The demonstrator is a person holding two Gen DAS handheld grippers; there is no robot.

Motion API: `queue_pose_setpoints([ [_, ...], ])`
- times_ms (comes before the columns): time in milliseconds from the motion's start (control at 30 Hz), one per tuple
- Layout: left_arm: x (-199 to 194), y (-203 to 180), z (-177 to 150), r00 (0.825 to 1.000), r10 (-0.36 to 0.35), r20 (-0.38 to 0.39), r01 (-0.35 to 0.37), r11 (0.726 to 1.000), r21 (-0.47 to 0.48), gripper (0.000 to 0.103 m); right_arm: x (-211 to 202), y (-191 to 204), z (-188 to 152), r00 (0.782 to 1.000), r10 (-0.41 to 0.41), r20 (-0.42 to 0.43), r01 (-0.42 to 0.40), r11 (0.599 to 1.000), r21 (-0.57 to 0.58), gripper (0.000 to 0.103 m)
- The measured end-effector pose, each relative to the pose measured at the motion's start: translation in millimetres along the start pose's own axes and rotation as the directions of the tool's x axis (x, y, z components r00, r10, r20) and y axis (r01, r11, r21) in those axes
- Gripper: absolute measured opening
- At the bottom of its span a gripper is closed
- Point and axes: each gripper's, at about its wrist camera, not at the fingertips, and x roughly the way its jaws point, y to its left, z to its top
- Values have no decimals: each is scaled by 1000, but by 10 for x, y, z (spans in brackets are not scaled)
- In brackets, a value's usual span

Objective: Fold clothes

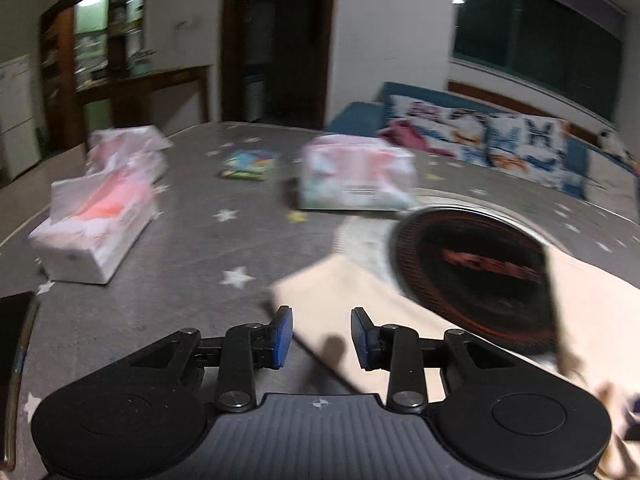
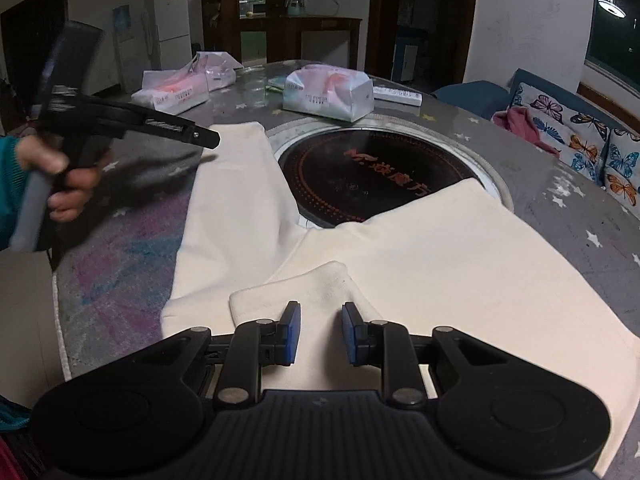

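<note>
Cream trousers (image 2: 420, 256) lie spread flat on the grey star-patterned desk (image 2: 568, 184), the two legs running away from the camera on either side of a round black induction plate (image 2: 376, 176) sunk into the top. One small flap of the cloth is folded over near the waist, just ahead of the right tongs (image 2: 320, 330). Those tongs hover low over that flap with their blue pads apart and nothing pinched between them. The left tongs (image 1: 322, 338), held in a hand (image 2: 60, 176) with a teal sleeve, sit above the desk beside the end of the left trouser leg; their jaws are parted and empty, with only the cloth's edge below the gap. Tissue packs (image 2: 326, 94) stand farther back on the desk, and a dark phone (image 1: 14, 360) lies at its left edge.
</note>
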Motion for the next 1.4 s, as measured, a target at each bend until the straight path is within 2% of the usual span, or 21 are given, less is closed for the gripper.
queue_pose_setpoints([
  [100,163,115,37,999,51,-17,-51,998,-44,40,-110,7,2,1000,-8,18,8,1000,0,22],
  [267,254,146,33,999,51,-7,-51,997,-49,39,-287,10,-24,999,-17,46,16,1000,10,22],
  [300,263,141,35,999,51,-4,-51,998,-45,35,-314,13,-39,999,-19,48,18,1000,12,22],
  [333,272,147,38,999,39,-1,-39,998,-47,30,-341,15,-55,999,-22,50,21,1000,14,22],
  [367,282,152,40,1000,28,2,-28,998,-50,15,-370,19,-74,998,-26,52,25,1000,16,22],
  [433,276,153,58,1000,10,7,-10,998,-67,7,-429,23,-119,998,-37,58,36,999,23,22],
  [533,206,113,99,999,-12,29,15,997,-79,5,-520,1,-186,997,-53,65,50,998,45,22],
  [700,-199,-164,190,985,-142,102,148,988,-51,5,-666,-88,-297,993,-92,75,85,993,88,22],
  [767,-391,-328,219,969,-213,125,218,976,-28,5,-738,-128,-352,990,-112,82,103,989,107,22],
  [867,-692,-602,222,937,-317,148,318,948,18,5,-839,-178,-421,986,-136,92,124,984,131,22],
  [1000,-1072,-975,190,877,-453,159,445,892,81,5,-979,-242,-530,980,-171,104,152,974,165,22],
  [1233,-1441,-1547,-54,761,-641,101,623,765,162,5,-1190,-370,-764,967,-232,102,203,951,235,22],
  [1400,-1409,-1908,-338,715,-699,-6,687,700,196,5,-1298,-450,-946,960,-266,85,232,930,284,22],
])
